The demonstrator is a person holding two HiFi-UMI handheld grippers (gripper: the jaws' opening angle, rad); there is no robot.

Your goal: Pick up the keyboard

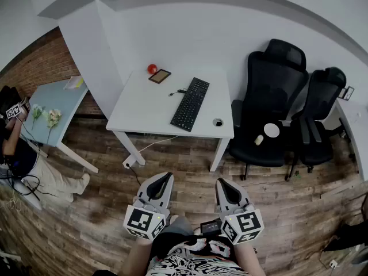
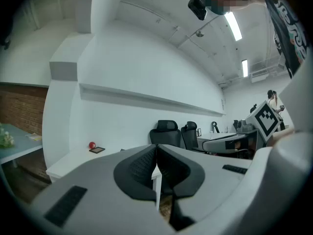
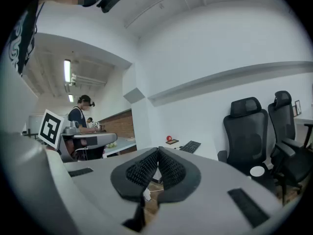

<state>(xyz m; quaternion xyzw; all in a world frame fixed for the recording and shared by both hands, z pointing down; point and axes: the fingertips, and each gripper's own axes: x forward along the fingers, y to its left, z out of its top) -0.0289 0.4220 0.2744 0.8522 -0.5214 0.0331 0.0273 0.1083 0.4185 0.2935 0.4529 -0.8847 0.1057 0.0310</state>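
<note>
Head view: the keyboard, black, lies on the diagonal on the right half of a white bench, untouched. A red ball and a small dark-framed flat object sit at the bench's far left corner, and a small round object sits near its front right corner. The left gripper and the right gripper appear at the lower edge of the view, side by side over the wooden floor. Both are well apart from the bench and point toward it, so the keyboard lies ahead of them and between their lines. Each gripper has its jaws pressed together with nothing between the pads, as both gripper views show. In the right gripper view the keyboard appears just above and to the right of the closed jaws, far beyond them, with the red ball to its left. Two black office chairs stand to the right of the bench, and a pale blue table stands to its left.
</note>
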